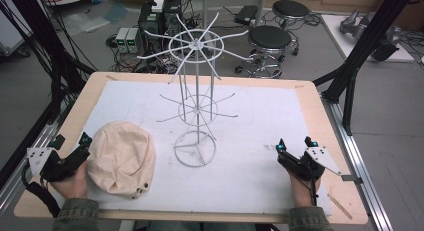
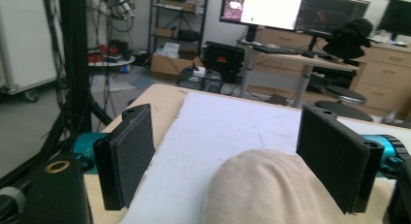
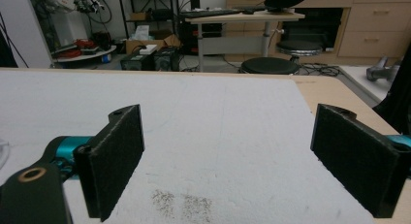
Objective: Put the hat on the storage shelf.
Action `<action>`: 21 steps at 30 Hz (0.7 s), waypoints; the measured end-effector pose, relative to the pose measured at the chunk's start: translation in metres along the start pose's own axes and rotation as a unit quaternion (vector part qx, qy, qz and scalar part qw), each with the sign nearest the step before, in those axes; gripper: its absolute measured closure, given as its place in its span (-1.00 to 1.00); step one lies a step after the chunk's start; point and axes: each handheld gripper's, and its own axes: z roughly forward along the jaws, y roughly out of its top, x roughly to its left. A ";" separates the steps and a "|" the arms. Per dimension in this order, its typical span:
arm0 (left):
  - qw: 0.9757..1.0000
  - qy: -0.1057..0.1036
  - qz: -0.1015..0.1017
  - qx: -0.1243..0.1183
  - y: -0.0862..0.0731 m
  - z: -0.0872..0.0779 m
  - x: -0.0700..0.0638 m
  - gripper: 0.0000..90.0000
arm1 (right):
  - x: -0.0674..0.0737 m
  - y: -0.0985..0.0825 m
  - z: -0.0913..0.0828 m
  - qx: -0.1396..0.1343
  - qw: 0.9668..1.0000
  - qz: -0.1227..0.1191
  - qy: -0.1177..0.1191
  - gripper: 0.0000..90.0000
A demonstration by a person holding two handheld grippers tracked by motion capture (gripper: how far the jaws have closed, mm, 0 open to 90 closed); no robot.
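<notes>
A beige cap [image 1: 121,157] lies on the white mat [image 1: 250,121] at the front left; in the left gripper view the cap [image 2: 271,190] bulges up between the jaws. My left gripper [image 1: 72,148] is open at the cap's left edge, its right jaw just over the fabric, nothing clamped. A white wire hat stand [image 1: 196,98] with radiating arms stands upright mid-table. My right gripper [image 1: 295,145] rests open at the front right, and in the right gripper view my right gripper [image 3: 228,161] has only bare mat between its jaws.
The wooden table edge [image 1: 315,116] frames the mat. Black frame posts [image 1: 352,76] stand at both sides. Stools [image 1: 270,38] and electronics boxes [image 1: 160,18] sit on the floor beyond the far edge. A faint dark smudge [image 3: 184,202] marks the mat near the right gripper.
</notes>
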 end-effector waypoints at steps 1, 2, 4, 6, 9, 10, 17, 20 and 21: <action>1.000 -0.006 0.000 -0.001 0.000 0.000 -0.001 -0.51 | 0.000 0.000 0.000 -0.001 1.000 -0.002 0.000 -0.76; 1.000 -0.010 -0.002 -0.001 0.001 0.000 -0.003 -0.51 | 0.000 0.000 0.000 0.000 1.000 -0.002 0.001 -0.76; 1.000 -0.015 -0.002 0.002 0.001 0.001 -0.005 -0.51 | 0.000 0.000 0.000 -0.001 1.000 -0.001 0.001 -0.76; 1.000 -0.024 -0.005 0.006 0.002 0.002 -0.006 -0.51 | 0.000 0.000 0.000 -0.001 1.000 -0.002 0.001 -0.76; 0.999 -0.032 -0.007 0.008 0.002 0.002 -0.006 -0.51 | 0.000 0.000 0.000 0.000 1.000 -0.004 0.003 -0.76; 0.999 -0.036 -0.005 0.013 0.003 0.003 -0.007 -0.51 | 0.000 0.000 0.000 0.001 1.000 -0.002 0.004 -0.76; 0.998 -0.042 -0.016 0.031 0.004 0.005 -0.008 -0.51 | 0.000 0.000 0.000 0.002 1.000 -0.001 0.005 -0.76; 0.998 -0.042 -0.019 0.041 0.005 0.005 -0.008 -0.49 | 0.000 0.000 0.000 0.003 1.000 -0.001 0.006 -0.76; 0.998 -0.042 -0.021 0.048 0.005 0.006 -0.009 -0.49 | 0.000 0.000 0.000 0.003 1.000 -0.003 0.006 -0.76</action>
